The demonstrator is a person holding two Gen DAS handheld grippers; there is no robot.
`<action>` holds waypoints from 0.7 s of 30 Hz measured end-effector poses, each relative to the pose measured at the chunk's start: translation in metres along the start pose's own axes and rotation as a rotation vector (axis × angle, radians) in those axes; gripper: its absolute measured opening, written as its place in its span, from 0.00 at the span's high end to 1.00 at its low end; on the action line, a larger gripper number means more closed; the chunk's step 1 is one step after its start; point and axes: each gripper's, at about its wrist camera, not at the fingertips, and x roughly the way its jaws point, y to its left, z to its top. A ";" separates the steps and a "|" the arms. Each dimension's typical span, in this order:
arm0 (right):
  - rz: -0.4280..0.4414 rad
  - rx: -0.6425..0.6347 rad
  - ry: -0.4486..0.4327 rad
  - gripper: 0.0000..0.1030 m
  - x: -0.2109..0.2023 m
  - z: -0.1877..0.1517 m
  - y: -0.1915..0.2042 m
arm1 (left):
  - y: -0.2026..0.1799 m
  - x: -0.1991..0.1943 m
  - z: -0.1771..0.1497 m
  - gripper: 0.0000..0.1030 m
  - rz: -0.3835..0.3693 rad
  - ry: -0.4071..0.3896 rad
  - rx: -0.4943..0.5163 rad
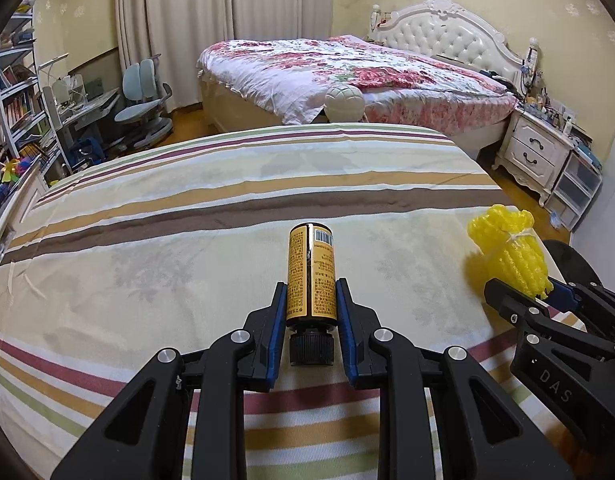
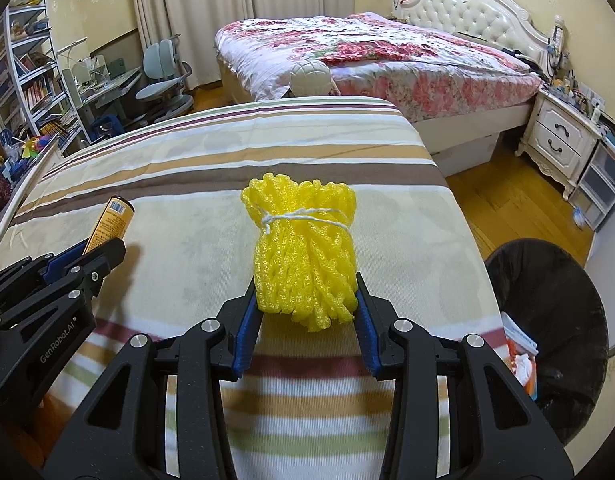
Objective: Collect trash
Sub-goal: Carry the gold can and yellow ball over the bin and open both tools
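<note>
Over the striped bedspread (image 1: 187, 208) our left gripper (image 1: 311, 300) clamps a bottle (image 1: 311, 272), cap toward us, base pointing away; our right gripper (image 2: 305, 304) squeezes a yellow foam-net bundle (image 2: 303, 248) lengthwise, beside the black bin (image 2: 555, 320) holding paper scraps (image 2: 521, 356).

My left gripper (image 1: 311, 304) hides the lower sides of the bottle (image 1: 312, 272) behind its blue pads, and the label's print is too small for me to read. In my right wrist view only the bottle's upper end shows; the rest sits behind the left gripper's frame. My right gripper (image 2: 305, 304) covers the flanks of the yellow foam bundle (image 2: 303, 256), whose underside I cannot see. The black bin (image 2: 555, 320) is cut off by the fisheye rim, and the scraps inside it are too partial to identify. Items on the nightstand (image 1: 535, 148) are too small to tell.
</note>
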 end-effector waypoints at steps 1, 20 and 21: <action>-0.001 -0.001 -0.001 0.60 -0.002 -0.002 -0.001 | -0.001 -0.001 -0.002 0.76 -0.003 0.000 0.002; -0.025 0.065 -0.037 0.60 -0.055 -0.049 -0.037 | -0.041 -0.030 -0.026 0.76 -0.068 -0.051 0.043; -0.029 0.073 -0.041 0.60 -0.059 -0.051 -0.040 | -0.044 -0.032 -0.026 0.76 -0.075 -0.056 0.048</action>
